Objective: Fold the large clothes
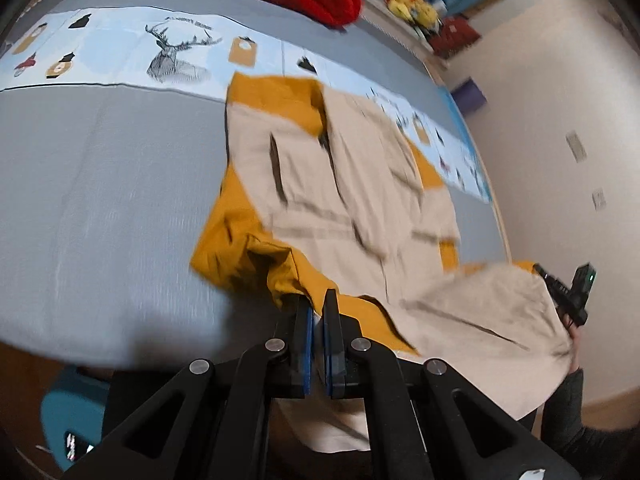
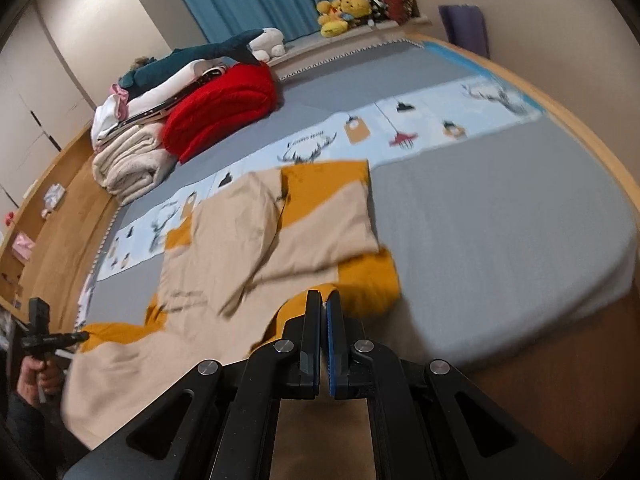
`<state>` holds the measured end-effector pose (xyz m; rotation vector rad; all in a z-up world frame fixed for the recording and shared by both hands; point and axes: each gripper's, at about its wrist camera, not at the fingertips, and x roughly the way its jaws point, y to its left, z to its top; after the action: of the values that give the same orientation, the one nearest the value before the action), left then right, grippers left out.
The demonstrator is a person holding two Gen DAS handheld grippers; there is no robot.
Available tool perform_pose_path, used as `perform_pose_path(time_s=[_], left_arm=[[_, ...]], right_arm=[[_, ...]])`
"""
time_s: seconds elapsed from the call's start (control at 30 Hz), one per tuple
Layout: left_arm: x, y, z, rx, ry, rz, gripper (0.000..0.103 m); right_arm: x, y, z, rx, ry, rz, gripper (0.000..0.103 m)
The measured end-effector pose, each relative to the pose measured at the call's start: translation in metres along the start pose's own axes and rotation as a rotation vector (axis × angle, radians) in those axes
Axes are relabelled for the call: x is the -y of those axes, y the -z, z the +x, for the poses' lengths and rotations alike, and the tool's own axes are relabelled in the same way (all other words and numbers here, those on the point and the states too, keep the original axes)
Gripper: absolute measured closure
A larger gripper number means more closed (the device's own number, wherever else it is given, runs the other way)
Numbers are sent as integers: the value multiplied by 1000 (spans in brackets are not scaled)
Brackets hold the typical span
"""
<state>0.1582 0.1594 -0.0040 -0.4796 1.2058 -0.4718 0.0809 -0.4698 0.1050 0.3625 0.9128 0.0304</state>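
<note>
A large beige and mustard-yellow garment (image 1: 344, 184) lies spread on the grey bed (image 1: 104, 184), its near part lifted off the front edge. My left gripper (image 1: 316, 304) is shut on the garment's near yellow edge. In the right wrist view the same garment (image 2: 248, 240) runs from the bed toward me, and my right gripper (image 2: 324, 300) is shut on its near edge. The other hand-held gripper (image 1: 568, 292) shows at the right of the left wrist view, and at the lower left of the right wrist view (image 2: 44, 336).
A red blanket (image 2: 224, 108), folded cream blankets (image 2: 128, 160) and a plush shark (image 2: 200, 60) are stacked at the bed's far side. A light-blue printed strip (image 2: 420, 124) crosses the bed. Yellow plush toys (image 2: 344, 12) sit by the blue curtain. A blue stool (image 1: 68, 412) stands below the bed's edge.
</note>
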Motion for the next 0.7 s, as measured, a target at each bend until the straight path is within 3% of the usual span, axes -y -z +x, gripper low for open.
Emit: perform_pose_path(time_s=[0.1, 0.23, 0.3, 0.4, 0.5, 0.7], left_arm=[[-14, -42, 28, 37, 1, -52, 100], [-32, -78, 68, 81, -85, -59, 100], [-47, -89, 97, 32, -126, -116, 99], [-43, -104, 113, 24, -139, -117, 99], [-35, -117, 125, 0, -186, -50, 99], [-64, -125, 111, -2, -142, -156, 91]], right_arm=[[1, -40, 50, -1, 19, -18, 100], [12, -81, 123, -31, 40, 16, 100], [19, -93, 160, -32, 54, 21, 100], [29, -102, 212, -126, 70, 56, 100], [29, -117, 239, -148, 66, 57, 100], [29, -133, 273, -163, 65, 26, 100]])
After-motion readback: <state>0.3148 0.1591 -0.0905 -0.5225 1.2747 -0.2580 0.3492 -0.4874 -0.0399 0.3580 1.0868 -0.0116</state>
